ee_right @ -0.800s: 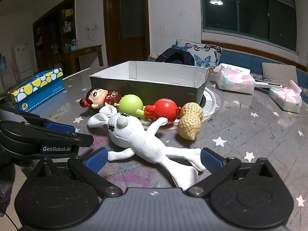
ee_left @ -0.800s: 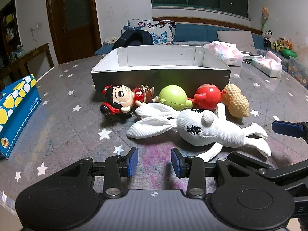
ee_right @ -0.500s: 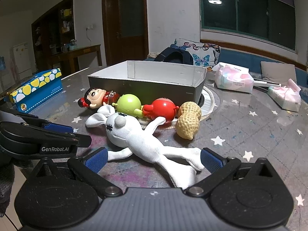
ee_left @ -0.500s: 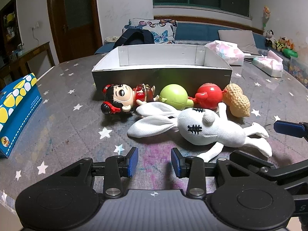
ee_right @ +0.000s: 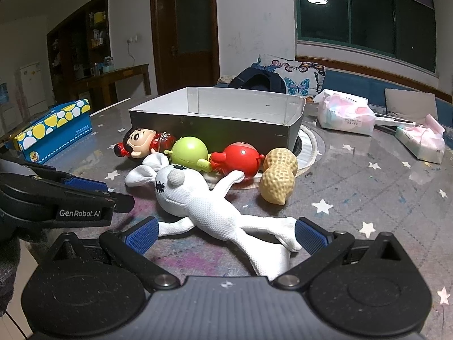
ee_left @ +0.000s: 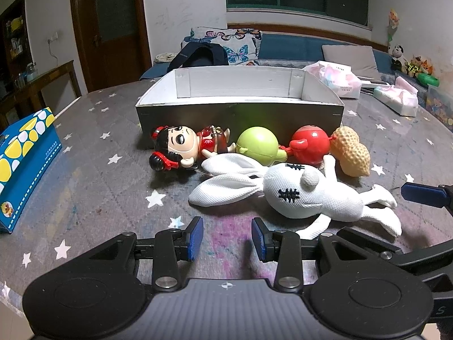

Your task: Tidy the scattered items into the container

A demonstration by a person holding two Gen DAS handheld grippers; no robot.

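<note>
Since the earlier frames both grippers have edged slightly closer to the toys; the toys have not shifted. On the star-print tablecloth [ee_left: 85, 170], doll [ee_left: 184, 147], green ball [ee_left: 257, 144], red ball [ee_left: 310, 147] and peanut [ee_left: 351, 154] line the near wall of the cardboard box [ee_left: 240, 113]; bare cloth lies left. The right gripper [ee_right: 226, 233], jaws wide, straddles the white rabbit's [ee_right: 203, 204] legs, gripping nothing; the left gripper [ee_left: 227, 238] is part-open, empty.

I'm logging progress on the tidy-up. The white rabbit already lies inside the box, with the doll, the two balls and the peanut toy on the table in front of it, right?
Not quite. The white rabbit is not in the box; the right wrist view shows it on the table, its legs between the open right gripper's fingers. The doll, green ball, red ball and peanut toy lie in front of the box, as you said.
</note>
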